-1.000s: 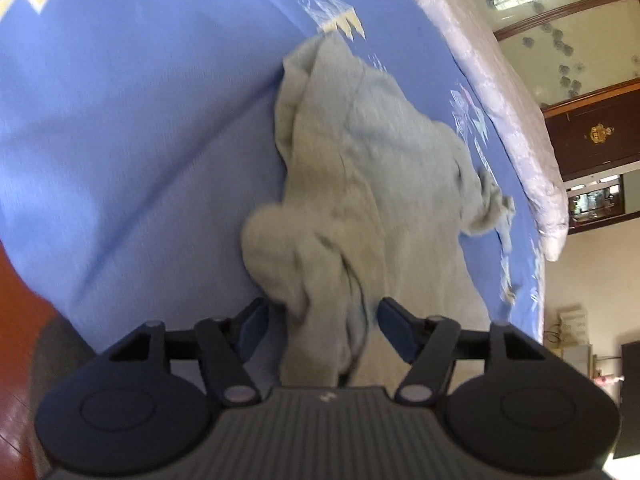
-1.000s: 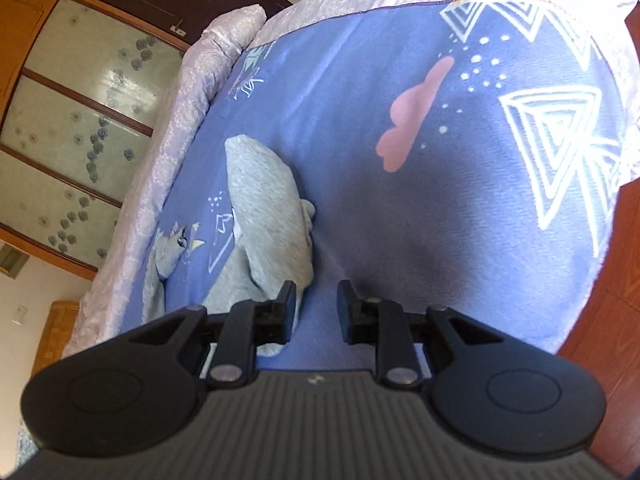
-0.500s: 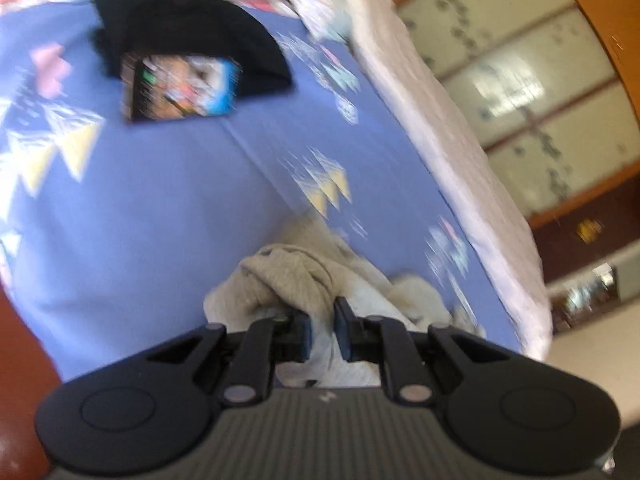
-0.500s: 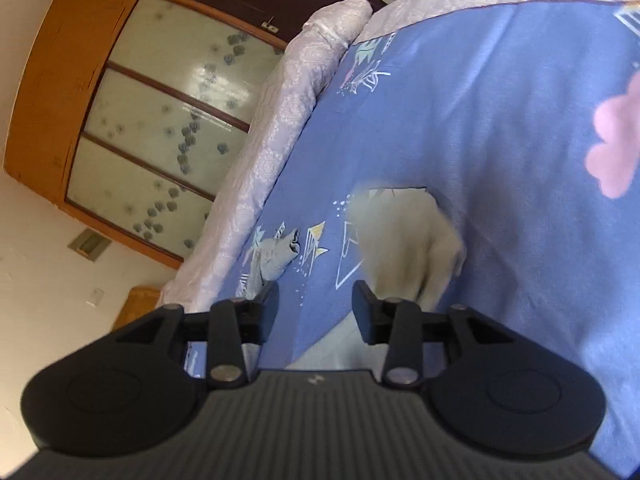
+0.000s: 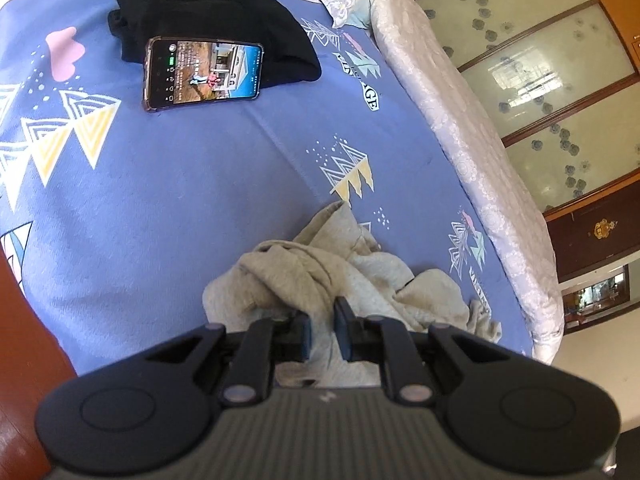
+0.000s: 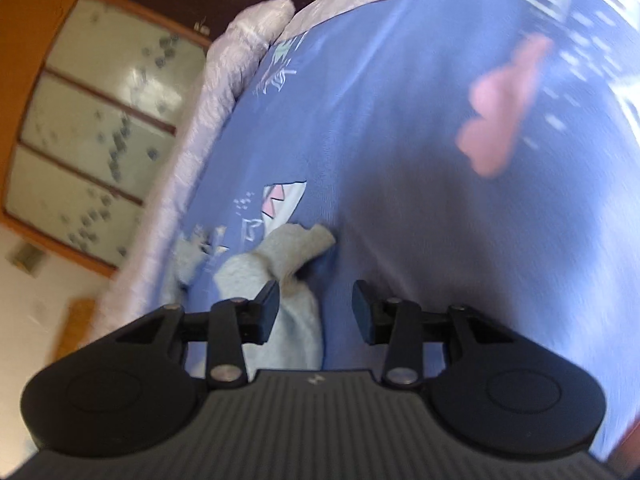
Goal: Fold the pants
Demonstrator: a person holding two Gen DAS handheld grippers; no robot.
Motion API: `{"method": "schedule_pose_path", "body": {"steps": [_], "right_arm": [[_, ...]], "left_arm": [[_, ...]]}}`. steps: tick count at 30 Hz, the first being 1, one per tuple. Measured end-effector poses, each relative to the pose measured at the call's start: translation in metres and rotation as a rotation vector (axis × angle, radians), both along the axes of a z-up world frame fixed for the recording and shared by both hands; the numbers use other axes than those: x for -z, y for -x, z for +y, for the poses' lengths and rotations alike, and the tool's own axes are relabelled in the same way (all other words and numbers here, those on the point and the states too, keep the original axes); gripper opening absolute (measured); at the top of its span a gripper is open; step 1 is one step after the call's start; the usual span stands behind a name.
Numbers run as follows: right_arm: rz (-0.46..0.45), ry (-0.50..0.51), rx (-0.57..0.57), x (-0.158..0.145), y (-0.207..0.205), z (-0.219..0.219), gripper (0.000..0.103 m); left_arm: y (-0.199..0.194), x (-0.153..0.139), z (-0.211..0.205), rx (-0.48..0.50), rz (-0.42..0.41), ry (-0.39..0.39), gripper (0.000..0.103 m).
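The grey pants (image 5: 320, 264) lie crumpled in a heap on the blue patterned bedsheet (image 5: 180, 200). My left gripper (image 5: 322, 322) is shut on a bunched fold at the near side of the heap, and the cloth rises into its jaws. In the right wrist view one end of the pants (image 6: 280, 248) lies on the sheet just ahead of my right gripper (image 6: 316, 300). That gripper is open. The cloth sits by its left finger (image 6: 266, 308) without being pinched. This view is blurred.
A lit phone (image 5: 202, 74) leans on a folded black garment (image 5: 208, 12) at the far side of the bed. A pale quilted edge (image 5: 460, 140) runs along the right, with wardrobe doors (image 5: 540, 80) beyond. A wooden bed frame (image 5: 16, 320) borders the near left.
My left gripper went from open around the heap to shut on a fold and rose, tilting up so the phone came into view. My right gripper opened wider and shifted along the pants.
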State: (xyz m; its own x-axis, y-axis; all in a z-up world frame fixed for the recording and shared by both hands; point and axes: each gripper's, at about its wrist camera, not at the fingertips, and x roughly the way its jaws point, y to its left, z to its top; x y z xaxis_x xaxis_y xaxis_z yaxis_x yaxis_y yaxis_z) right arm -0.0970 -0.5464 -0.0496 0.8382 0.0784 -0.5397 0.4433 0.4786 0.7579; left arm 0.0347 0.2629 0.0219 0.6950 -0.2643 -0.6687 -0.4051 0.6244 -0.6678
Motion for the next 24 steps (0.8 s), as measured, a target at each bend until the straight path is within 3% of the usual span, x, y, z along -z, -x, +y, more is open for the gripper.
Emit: {"method": "schedule_pose_path", "body": {"steps": [2,3,6,8,11,14,16,19,21,24], "right_arm": [[0.026,0.013,-0.038,0.004,-0.024,0.004,0.040],[0.033,0.004,-0.063,0.006,-0.036,0.005,0.014],[0.106,0.053,-0.039,-0.007,-0.074,0.001,0.011],[0.035,0.052,0.037,-0.037,-0.092,-0.017,0.011],[-0.045,0.035,0.148,-0.092,-0.113,-0.048,0.011],[-0.188,-0.006,0.227,-0.146,-0.105,-0.071,0.011],[-0.251,0.040,0.241,-0.174,-0.094,-0.072,0.011],[-0.291,0.116,0.236,-0.187,-0.064,-0.071,0.011],[-0.256,0.140,0.216,-0.170,-0.043,-0.072,0.011],[-0.119,0.140,0.200,-0.113,-0.015,-0.071,0.011]], "left_arm": [[-0.006,-0.002,-0.004,0.011,0.009,-0.011,0.012],[-0.012,-0.006,-0.007,0.023,0.009,-0.017,0.012],[-0.044,-0.033,-0.015,0.069,-0.004,-0.053,0.012],[-0.076,-0.067,-0.019,0.096,-0.045,-0.071,0.011],[-0.124,-0.142,-0.036,0.137,-0.161,-0.125,0.011],[-0.134,-0.217,-0.057,0.173,-0.375,-0.141,0.011],[-0.122,-0.232,-0.065,0.189,-0.464,-0.119,0.012],[-0.099,-0.207,-0.076,0.237,-0.476,-0.154,0.012],[-0.085,-0.159,-0.074,0.268,-0.384,-0.168,0.012],[-0.063,-0.063,-0.063,0.286,-0.174,-0.129,0.012]]}}
